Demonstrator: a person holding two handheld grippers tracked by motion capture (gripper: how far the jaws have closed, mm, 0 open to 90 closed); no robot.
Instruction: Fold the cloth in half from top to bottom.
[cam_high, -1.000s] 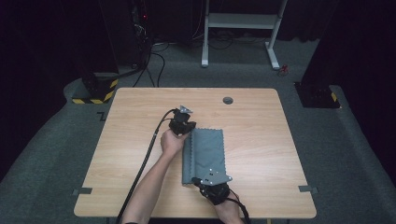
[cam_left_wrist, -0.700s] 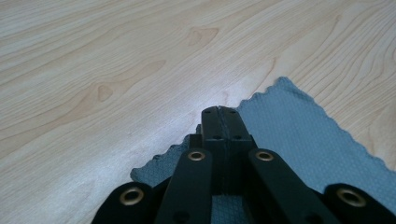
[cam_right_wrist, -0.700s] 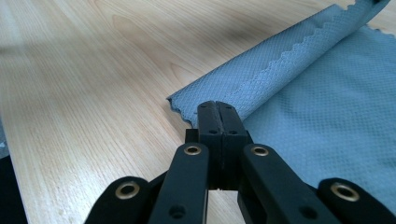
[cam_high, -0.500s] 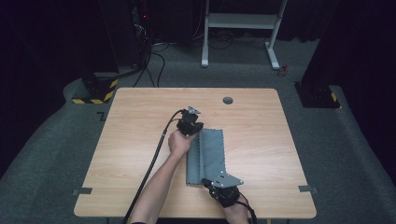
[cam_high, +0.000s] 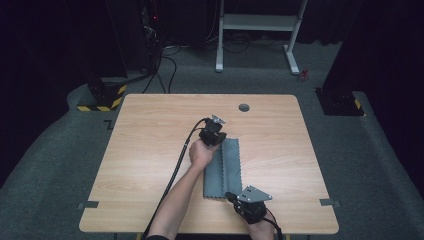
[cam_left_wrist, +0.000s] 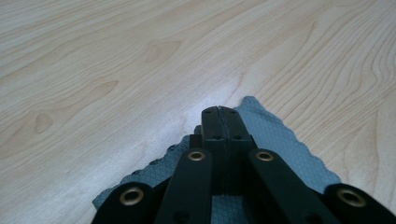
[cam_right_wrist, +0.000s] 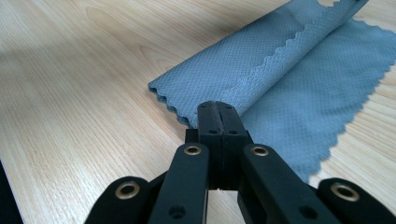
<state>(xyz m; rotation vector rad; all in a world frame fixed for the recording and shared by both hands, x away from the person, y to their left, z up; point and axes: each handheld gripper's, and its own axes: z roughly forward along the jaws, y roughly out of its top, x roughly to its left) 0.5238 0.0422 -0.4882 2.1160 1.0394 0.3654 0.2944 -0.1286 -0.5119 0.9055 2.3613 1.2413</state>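
So the folded grey scallop-edged cloth (cam_high: 223, 169) lies mid light wooden table (cam_high: 150, 150). Left gripper (cam_high: 214, 135) pinches its far corner, right gripper (cam_high: 239, 199) its near edge; both jaws closed, hiding the pinched bits.

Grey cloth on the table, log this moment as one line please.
cloth: grey, partly folded lengthwise, on table | left gripper: shut on far end | right gripper: shut on near end
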